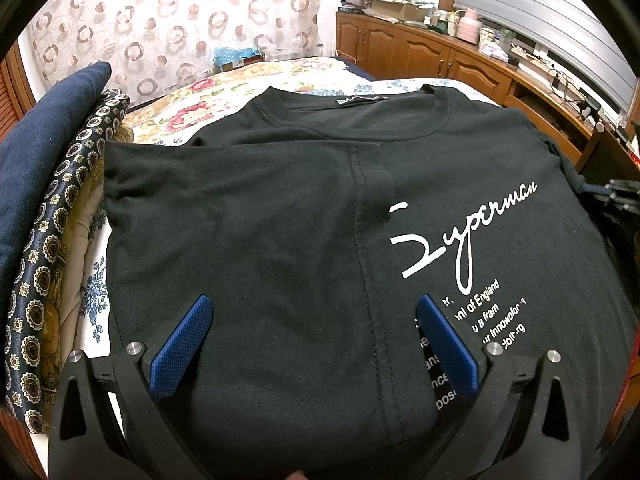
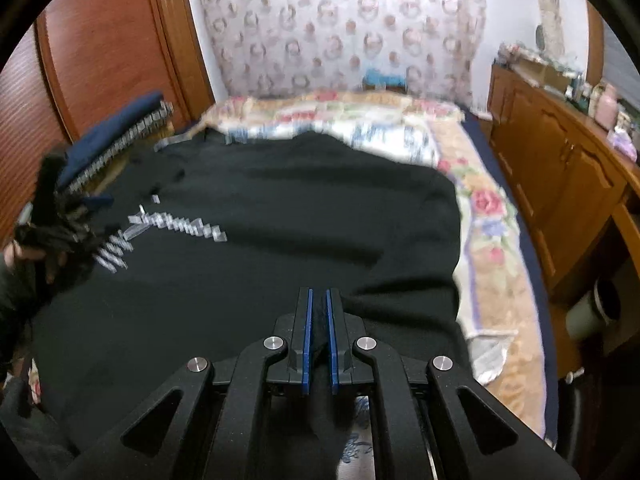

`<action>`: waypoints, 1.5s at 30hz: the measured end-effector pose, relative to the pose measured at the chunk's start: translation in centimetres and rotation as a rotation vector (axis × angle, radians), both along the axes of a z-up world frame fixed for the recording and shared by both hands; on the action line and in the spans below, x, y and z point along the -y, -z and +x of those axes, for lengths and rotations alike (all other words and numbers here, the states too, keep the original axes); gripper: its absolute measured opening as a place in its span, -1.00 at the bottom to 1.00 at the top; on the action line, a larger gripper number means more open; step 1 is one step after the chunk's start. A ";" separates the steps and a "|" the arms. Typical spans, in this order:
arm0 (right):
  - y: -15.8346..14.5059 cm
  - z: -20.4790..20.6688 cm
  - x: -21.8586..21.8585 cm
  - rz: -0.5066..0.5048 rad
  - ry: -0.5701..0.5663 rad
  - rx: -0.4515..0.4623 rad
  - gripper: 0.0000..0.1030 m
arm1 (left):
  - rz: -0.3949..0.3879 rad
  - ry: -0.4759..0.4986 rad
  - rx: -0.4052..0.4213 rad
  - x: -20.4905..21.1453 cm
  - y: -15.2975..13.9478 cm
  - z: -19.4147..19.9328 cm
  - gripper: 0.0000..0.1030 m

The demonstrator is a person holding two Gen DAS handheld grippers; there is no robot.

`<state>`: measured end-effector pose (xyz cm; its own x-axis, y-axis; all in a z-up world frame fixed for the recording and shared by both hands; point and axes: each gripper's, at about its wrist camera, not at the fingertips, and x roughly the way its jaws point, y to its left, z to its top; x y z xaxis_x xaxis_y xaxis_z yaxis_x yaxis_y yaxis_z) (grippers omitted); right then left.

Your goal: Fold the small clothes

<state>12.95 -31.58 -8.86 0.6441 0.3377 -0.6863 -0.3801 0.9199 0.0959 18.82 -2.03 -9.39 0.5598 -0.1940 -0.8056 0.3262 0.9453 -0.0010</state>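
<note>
A black T-shirt (image 1: 280, 208) with white "Superman" script lies on the floral bedspread (image 1: 188, 100). One side is folded inward, and its stitched hem runs down the middle. My left gripper (image 1: 312, 300) hovers just above the near part of the shirt, its blue pads (image 1: 182, 344) wide apart and open with only flat cloth below. In the blurred right wrist view, my right gripper (image 2: 319, 292) is shut on a pinch of the black T-shirt (image 2: 280, 208) at its near right edge. A person's hand holds the left gripper (image 2: 52, 216) at the far left.
A navy cushion (image 1: 44, 148) and a patterned dark cloth (image 1: 52, 240) are piled along the bed's left side. Wooden cabinets (image 1: 424, 52) with a cluttered top line the right wall. A wooden wardrobe (image 2: 108, 48) stands at the left, and a ring-patterned curtain (image 1: 172, 20) hangs behind.
</note>
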 end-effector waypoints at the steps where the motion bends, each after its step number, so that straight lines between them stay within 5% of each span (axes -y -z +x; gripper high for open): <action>1: 0.3 -0.1 0.1 0.008 0.004 0.008 -0.88 | -0.001 0.000 -0.001 0.0 0.0 0.0 0.99; 12: -1.8 -0.9 0.6 -0.011 0.075 0.062 -0.71 | -0.057 0.020 0.063 1.5 -2.9 -0.4 0.99; 17: -2.6 -0.7 2.6 -0.019 0.155 0.101 -0.14 | -0.085 0.047 0.083 2.7 -4.1 -0.5 0.99; 28: 0.9 3.1 4.1 0.032 0.189 -0.027 -0.15 | -0.100 0.064 0.085 3.9 -4.2 -1.4 0.99; 33: 0.3 3.9 5.5 0.033 0.149 -0.015 -0.48 | -0.115 0.041 0.073 3.5 -3.6 -2.0 0.99; 36: 0.0 4.1 6.1 -0.003 0.168 0.004 -0.88 | -0.117 0.033 0.069 3.1 -3.3 -2.5 0.99; 45: -1.8 3.4 3.7 -0.076 0.139 0.097 -0.92 | -0.117 0.002 0.092 1.6 -3.5 -5.3 0.99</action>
